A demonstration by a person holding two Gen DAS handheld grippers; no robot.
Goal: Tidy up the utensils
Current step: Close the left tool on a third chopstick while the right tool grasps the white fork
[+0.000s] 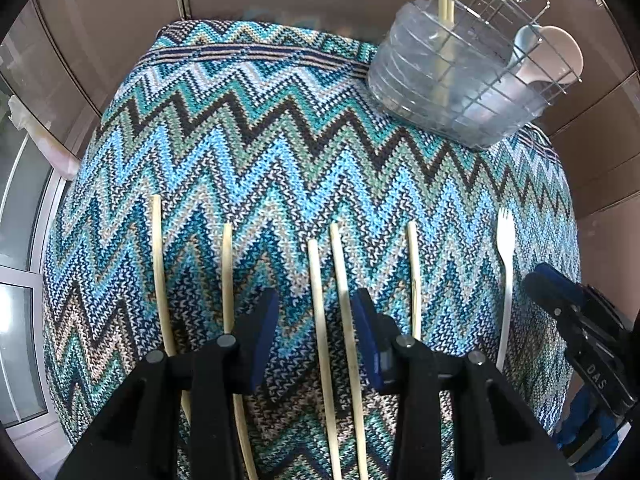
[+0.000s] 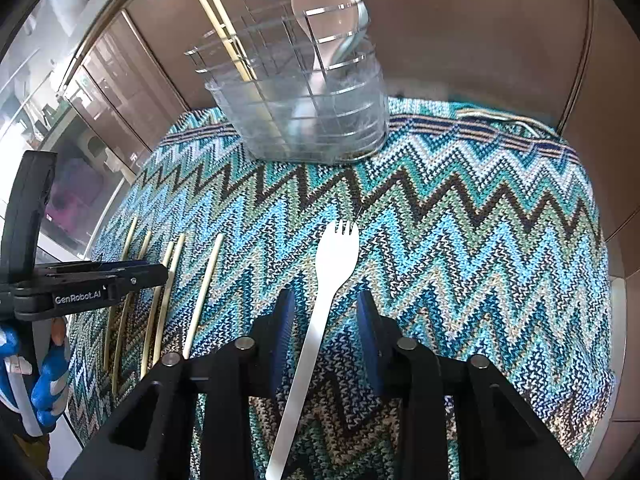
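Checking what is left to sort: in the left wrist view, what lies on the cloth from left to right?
Five chopsticks → → → →, then the white fork, then the right tool.

The left gripper (image 1: 314,320) hangs over a zigzag cloth (image 1: 280,160), its jaws apart around two sticks (image 1: 338,320). Three more sticks lie beside them. A white fork (image 1: 506,272) lies at 3 o'clock. The basket (image 1: 460,80) sits at 1 o'clock, holding sticks and spoons.
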